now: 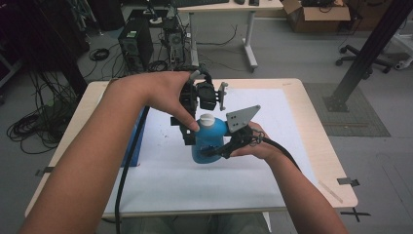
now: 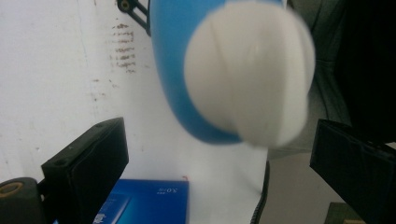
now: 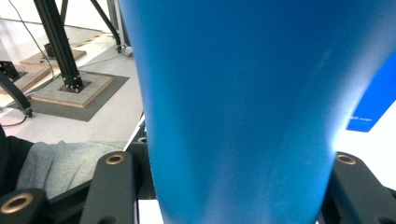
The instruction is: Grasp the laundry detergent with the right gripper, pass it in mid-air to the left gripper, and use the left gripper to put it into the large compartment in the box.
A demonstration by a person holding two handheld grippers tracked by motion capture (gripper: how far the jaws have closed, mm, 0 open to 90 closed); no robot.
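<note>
Right gripper [image 1: 214, 152] is clamped tight on the blue bottle [image 1: 209, 139]; left gripper [image 1: 191, 131] hangs wide open over the white cap [image 1: 208, 118]. Center it before squeezing, keep the bottle steady.

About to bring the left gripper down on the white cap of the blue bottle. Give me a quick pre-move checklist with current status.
1. Right gripper clamped on the blue bottle: ok, the body fills the space between its jaws in the right gripper view.
2. Left gripper open: ok, jaws stand wide.
3. White cap lined up between the left jaws: ok, it sits in the gap, not yet touched.
4. Bottle upright: ok, cap points up in the high view.
5. Bottle base resting on the white sheet: cannot tell.
6. Blue box out of the way: ok, it lies off to the bottle's side.
</note>
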